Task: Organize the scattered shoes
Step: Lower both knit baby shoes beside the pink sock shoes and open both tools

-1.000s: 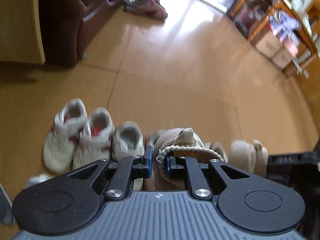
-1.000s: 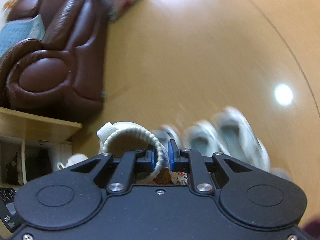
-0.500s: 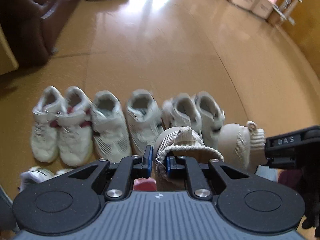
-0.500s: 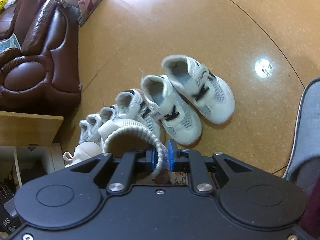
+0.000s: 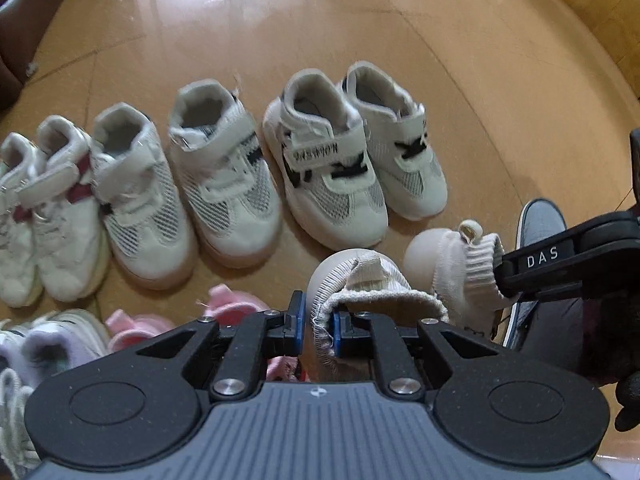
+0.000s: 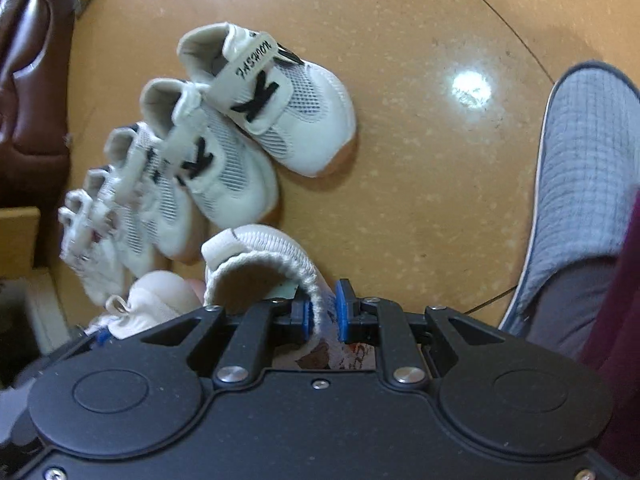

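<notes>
My left gripper point(image 5: 316, 330) pinches the knit collar of a cream bootie point(image 5: 360, 280), just in front of the row of white sneakers point(image 5: 224, 184). My right gripper point(image 6: 323, 316) clamps the other bootie point(image 6: 260, 260) beside it.

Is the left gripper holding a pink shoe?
No, the left gripper pinches a cream knit shoe; pink shoes lie below.

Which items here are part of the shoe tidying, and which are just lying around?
Part of the job:
- cream knit bootie in the left hand-held gripper
- matching bootie in the right hand-held gripper
- row of white sneakers on the floor
- pink shoes

Just around:
- brown sofa
- grey slipper, worn by the person
</notes>
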`<action>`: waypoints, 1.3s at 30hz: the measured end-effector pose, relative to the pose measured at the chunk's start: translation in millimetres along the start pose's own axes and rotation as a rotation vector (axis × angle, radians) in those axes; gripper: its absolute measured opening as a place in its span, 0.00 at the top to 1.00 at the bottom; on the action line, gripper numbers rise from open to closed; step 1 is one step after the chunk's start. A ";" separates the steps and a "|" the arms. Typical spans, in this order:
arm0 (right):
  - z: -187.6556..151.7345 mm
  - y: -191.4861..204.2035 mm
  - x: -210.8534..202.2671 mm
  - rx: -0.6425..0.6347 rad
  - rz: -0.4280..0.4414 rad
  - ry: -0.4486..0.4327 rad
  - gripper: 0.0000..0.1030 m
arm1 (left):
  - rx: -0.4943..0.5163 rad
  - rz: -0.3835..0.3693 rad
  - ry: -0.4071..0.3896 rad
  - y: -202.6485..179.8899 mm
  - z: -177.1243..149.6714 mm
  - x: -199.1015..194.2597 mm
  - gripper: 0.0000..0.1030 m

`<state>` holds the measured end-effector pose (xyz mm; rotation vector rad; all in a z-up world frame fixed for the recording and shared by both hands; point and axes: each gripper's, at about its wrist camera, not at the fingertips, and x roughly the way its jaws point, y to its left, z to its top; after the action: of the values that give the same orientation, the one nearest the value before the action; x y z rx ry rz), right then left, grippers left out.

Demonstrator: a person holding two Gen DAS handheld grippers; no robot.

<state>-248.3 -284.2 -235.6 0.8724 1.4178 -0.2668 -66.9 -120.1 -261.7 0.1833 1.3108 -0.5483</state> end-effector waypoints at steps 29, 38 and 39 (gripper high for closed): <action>11.8 78.1 65.2 -0.848 -0.296 0.159 0.87 | 0.045 0.087 0.057 22.4 14.7 30.4 0.88; 6.6 84.7 72.2 -0.850 -0.234 0.201 0.85 | 0.038 0.075 0.039 24.9 8.3 25.0 0.88; 6.0 83.3 72.9 -0.829 -0.233 0.201 0.85 | 0.041 0.067 0.043 25.5 7.8 23.3 0.88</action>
<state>-176.9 -208.1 -273.2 0.0510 1.6222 0.2414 -44.3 -108.0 -286.3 0.2735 1.3311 -0.5171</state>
